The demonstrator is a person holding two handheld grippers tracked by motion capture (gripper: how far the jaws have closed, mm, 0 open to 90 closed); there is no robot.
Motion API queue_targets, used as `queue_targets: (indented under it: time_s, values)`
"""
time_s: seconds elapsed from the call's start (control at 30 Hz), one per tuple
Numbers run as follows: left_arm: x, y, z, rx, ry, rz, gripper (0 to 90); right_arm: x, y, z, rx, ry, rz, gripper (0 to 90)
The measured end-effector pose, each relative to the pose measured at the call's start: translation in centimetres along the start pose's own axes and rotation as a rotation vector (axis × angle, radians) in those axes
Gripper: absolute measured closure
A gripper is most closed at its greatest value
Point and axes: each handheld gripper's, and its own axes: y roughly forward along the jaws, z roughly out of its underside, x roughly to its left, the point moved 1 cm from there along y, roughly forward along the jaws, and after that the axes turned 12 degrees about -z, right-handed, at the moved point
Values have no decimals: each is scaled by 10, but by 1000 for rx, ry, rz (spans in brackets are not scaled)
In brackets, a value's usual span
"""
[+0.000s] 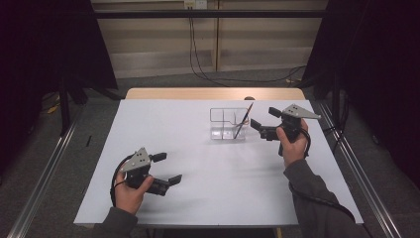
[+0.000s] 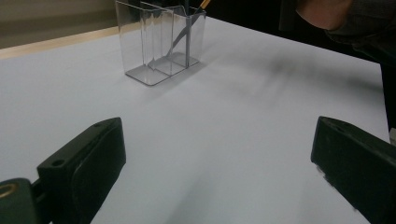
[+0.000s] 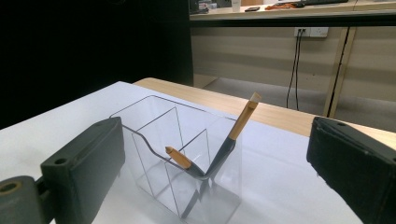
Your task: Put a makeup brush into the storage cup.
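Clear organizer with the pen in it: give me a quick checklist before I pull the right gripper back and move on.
1. Pen inside the clear organizer: ok, it leans in the compartment nearest the right gripper.
2. Right gripper released: ok, its jaws stand wide apart with nothing between the pads.
3. Organizer upright on the white table: ok, flat on its base.
4. Pen settled: cannot tell; it leans steeply, its tan top above the rim.
5. Left gripper out of the way: ok, open, at the near left of the table, well apart from the organizer.
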Motion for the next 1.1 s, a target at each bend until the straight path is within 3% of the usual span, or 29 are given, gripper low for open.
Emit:
queue_targets:
  time_s: [0.37,0.43,0.6,0.67,0.77,0.83,0.87,1.1]
  values:
    - [0,1,-1,-4,-7,4,29,3,-5,1,5,-12,-10,34]
    - [1,1,-2,3,8,-5,29,4,-6,1,9,-15,-16,33]
    - [1,0,-3,-6,-5,-18,29,6,-10,2,10,-17,-17,34]
    - [2,1,-2,-12,-5,4,29,7,-11,3,10,-17,-20,34]
    - [1,0,-2,-3,0,-15,29,8,-12,4,16,-16,-25,36]
    - [1,0,-2,-3,-2,-15,28,9,-12,4,19,-19,-30,36]
    - [1,0,-2,-11,-5,5,28,10,-13,4,22,-22,-33,36]
    - [2,0,-2,-14,-6,3,28,13,-15,5,29,-30,-41,37]
